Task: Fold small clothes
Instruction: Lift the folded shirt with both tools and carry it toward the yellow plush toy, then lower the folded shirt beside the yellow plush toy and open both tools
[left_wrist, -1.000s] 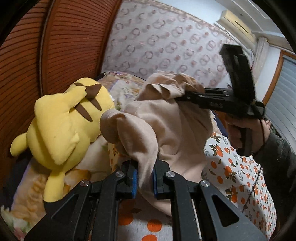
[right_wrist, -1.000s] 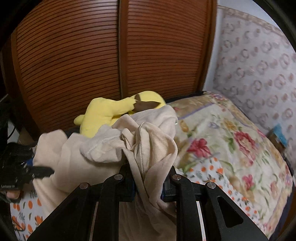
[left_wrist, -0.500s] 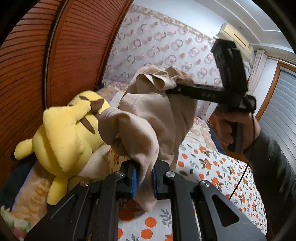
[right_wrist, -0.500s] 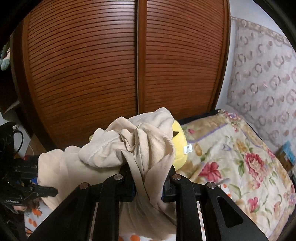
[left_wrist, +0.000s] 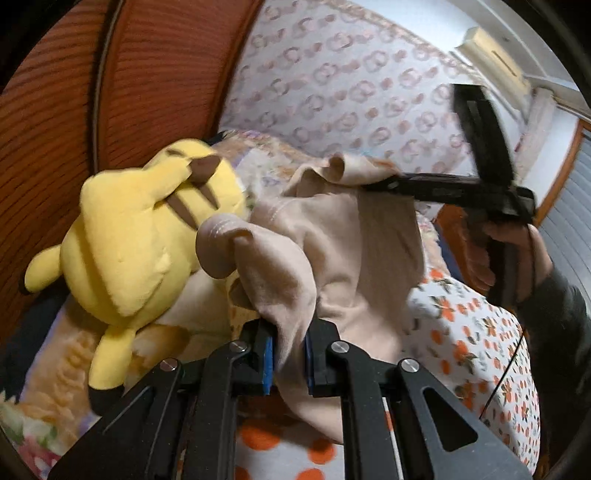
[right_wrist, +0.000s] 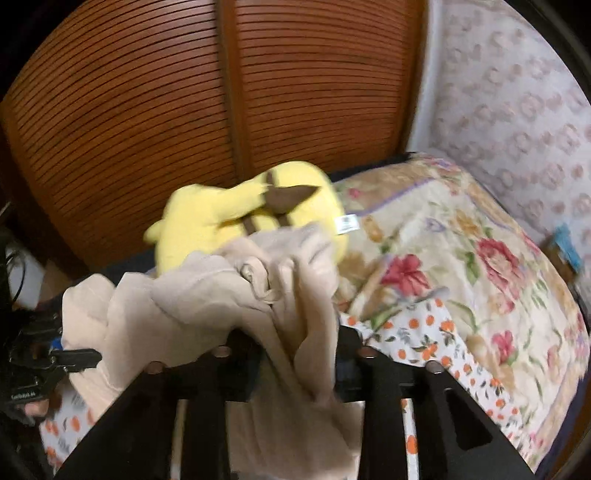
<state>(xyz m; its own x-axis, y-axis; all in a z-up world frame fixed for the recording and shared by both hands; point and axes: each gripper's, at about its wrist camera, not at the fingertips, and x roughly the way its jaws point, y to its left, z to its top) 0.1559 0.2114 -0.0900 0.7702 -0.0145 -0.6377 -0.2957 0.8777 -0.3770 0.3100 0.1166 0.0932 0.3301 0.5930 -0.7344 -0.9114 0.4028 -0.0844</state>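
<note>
Left hand-held gripper (left_wrist: 289, 356): clamped narrow on a fold of the beige garment (left_wrist: 343, 258), blue pads pressing the cloth from both sides. Right hand-held gripper (right_wrist: 300, 356): likewise pinched on the same garment at another edge, fingertips buried under draped fabric. Lower than half a second ago, when the cloth was raised high against the wall; now sagging between the two grips above the bed (left_wrist: 476, 332), closer to the orange-flowered sheet (right_wrist: 424, 332). More of the yellow plush toy (left_wrist: 140, 236) in sight from the right wrist view than before, where only a sliver showed behind the cloth. Both views blurred by motion; right gripper's pads hard to make out, garment's shape and type impossible to tell while bunched. Lower hem cut off behind the left gripper's frame. Counted: two hand-held grippers, one garment, one plush toy, one floral quilt (right_wrist: 461, 251) beside the sheet, two slatted wooden door panels (right_wrist: 147, 110) behind the bed. Right hand (left_wrist: 517, 258) around its handle, sleeve running out of frame.
</note>
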